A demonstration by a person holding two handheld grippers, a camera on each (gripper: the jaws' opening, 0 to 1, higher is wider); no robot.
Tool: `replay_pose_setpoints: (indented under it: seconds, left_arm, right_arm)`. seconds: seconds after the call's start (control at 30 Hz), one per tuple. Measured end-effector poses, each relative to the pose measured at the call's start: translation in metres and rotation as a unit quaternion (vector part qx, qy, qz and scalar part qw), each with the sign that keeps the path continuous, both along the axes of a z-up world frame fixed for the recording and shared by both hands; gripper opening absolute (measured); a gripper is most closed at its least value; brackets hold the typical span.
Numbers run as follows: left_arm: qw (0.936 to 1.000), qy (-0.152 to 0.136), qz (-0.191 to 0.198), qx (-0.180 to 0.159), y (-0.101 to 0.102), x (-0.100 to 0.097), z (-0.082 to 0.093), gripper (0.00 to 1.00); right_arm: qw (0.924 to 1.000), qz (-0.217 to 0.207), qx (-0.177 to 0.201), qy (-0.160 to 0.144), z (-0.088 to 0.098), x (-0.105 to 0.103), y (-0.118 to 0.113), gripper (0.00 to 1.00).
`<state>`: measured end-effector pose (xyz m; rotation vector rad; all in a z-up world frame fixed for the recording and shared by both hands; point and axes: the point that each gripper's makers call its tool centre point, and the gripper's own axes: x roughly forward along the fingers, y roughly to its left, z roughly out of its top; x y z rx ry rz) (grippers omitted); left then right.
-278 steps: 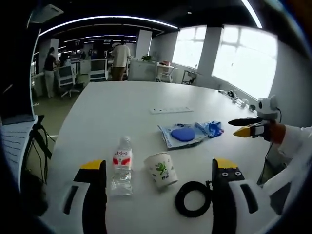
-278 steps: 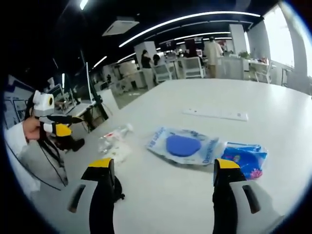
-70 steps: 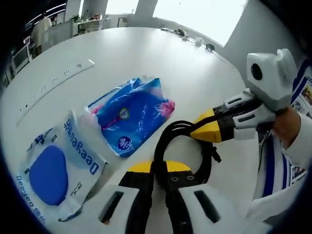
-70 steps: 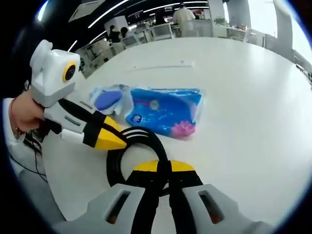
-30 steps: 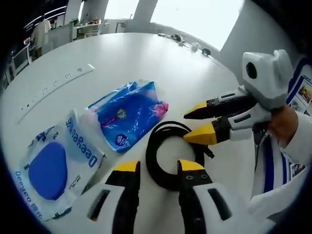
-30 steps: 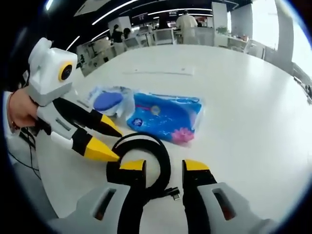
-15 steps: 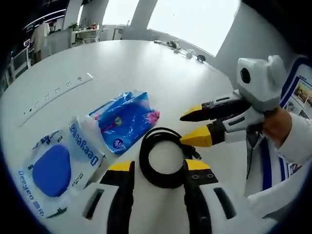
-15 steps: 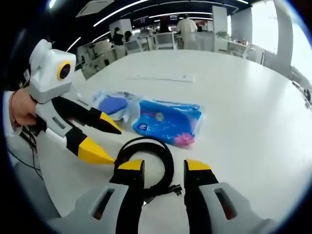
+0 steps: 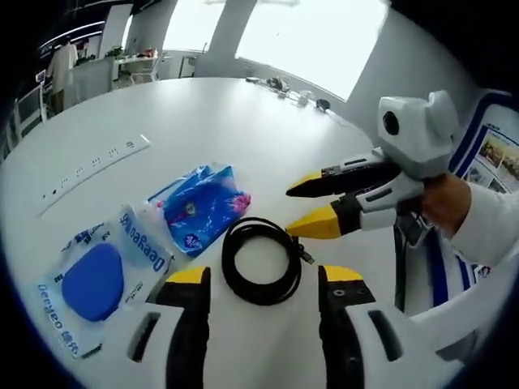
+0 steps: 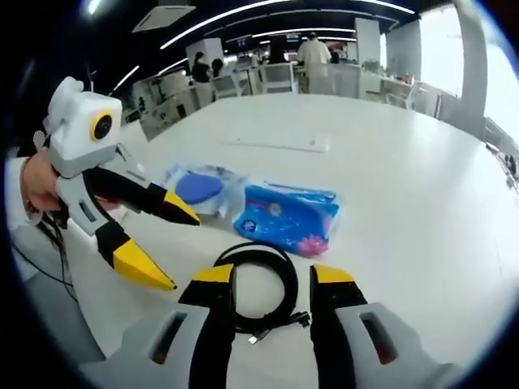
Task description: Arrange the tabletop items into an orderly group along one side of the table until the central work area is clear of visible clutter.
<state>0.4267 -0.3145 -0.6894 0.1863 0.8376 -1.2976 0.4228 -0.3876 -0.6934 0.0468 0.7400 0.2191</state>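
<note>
both grippers' fingers [image 9: 188, 279] off coiled cable [image 9: 261, 259]

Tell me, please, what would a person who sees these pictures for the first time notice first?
Most likely the black coiled cable, lying flat on the white table, with both grippers open around it: the left gripper at the near side, the right gripper pointing in from the right. Next comes the bright blue packet just beyond the cable, and beside it a clear pouch with a blue disc.
</note>
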Motion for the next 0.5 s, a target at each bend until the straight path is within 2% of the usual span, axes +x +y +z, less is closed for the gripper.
replay_pose_setpoints:
  seconds: [0.23,0.5]
  left_arm:
    - [0.9998,-0.007,-0.001,-0.020,0.014,0.001,0.017,0.65]
    - [0.9992,-0.018,0.019,-0.029,0.042,0.012,0.032,0.68]
  right_arm:
    - [0.9999,0.007,0.002,-0.010,0.013,0.002,0.008,0.37]
    - [0.9995,0.024,-0.002,-0.021,0.030,0.005,0.021,0.38]
